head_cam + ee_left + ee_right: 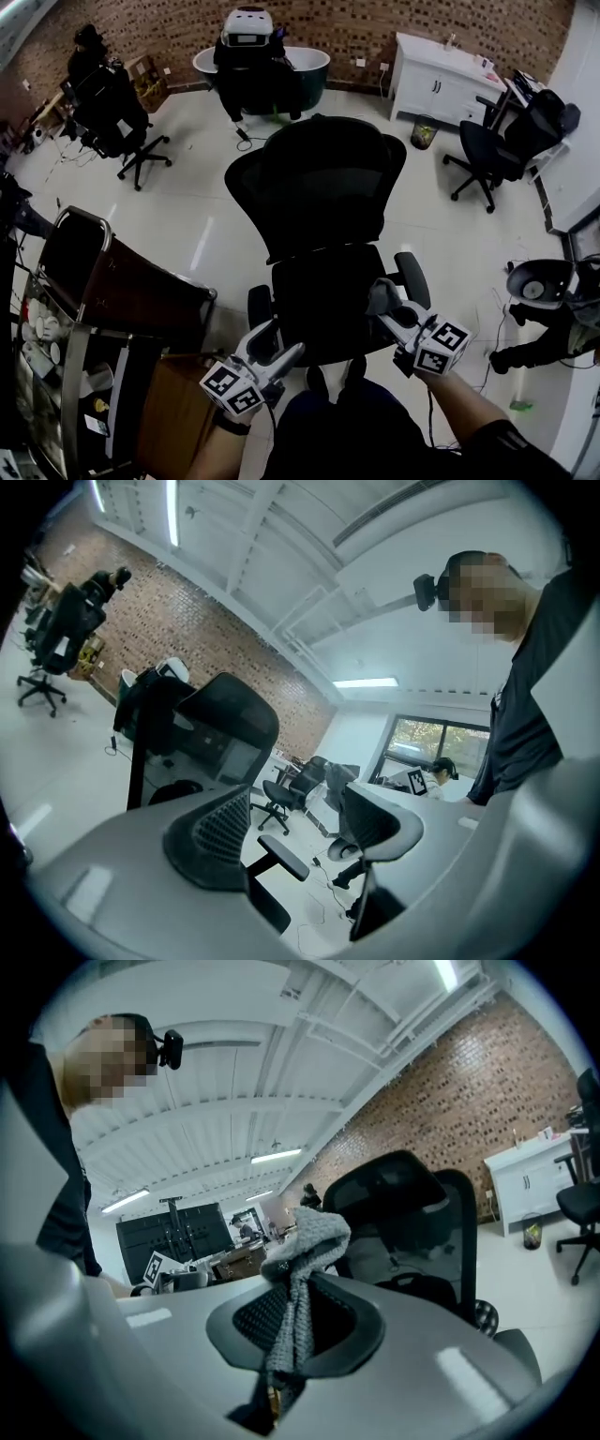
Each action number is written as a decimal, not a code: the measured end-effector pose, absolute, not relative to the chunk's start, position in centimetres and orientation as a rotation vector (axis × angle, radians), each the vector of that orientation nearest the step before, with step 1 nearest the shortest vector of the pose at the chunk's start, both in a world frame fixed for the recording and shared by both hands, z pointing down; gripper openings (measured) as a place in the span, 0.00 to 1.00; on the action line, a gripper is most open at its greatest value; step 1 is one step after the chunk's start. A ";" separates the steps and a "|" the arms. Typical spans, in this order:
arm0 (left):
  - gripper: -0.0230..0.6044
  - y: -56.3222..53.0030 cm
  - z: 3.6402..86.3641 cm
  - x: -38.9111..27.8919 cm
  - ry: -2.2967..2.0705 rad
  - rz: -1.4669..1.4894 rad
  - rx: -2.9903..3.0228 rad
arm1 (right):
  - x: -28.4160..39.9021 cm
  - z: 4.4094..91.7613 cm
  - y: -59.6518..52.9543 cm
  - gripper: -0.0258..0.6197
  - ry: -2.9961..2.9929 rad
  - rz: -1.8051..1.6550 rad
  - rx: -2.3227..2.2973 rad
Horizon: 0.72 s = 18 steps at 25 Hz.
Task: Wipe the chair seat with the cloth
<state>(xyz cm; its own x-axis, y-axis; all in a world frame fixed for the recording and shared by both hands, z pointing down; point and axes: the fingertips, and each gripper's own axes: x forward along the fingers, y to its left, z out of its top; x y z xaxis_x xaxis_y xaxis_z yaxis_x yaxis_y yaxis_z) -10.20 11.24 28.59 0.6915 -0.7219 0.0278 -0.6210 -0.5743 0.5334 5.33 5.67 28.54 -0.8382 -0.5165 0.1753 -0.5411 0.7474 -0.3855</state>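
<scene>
A black mesh office chair stands right in front of me, its seat dark and bare. My right gripper hovers over the seat's right edge by the armrest, shut on a grey cloth. In the right gripper view the cloth hangs pinched between the jaws, with the chair back behind it. My left gripper is at the seat's front left corner, open and holding nothing. In the left gripper view its jaws stand apart with the chair back beyond them.
A wooden table with a dark chair stands at my left. Other office chairs, a white cabinet and a tub-like basin line the brick wall. Cables lie on the floor at the right.
</scene>
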 end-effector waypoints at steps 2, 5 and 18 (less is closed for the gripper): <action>0.57 10.0 30.0 -10.3 -1.053 -0.238 2.359 | 4.2 31.1 3.7 0.09 -2.851 0.686 0.802; 0.57 7.9 33.2 -11.1 -1.096 -0.193 2.307 | 1.7 36.0 0.4 0.09 -2.802 0.691 0.699; 0.57 1.5 47.7 -13.9 -1.132 -0.176 2.108 | -13.5 66.1 -10.7 0.09 -2.416 0.781 0.415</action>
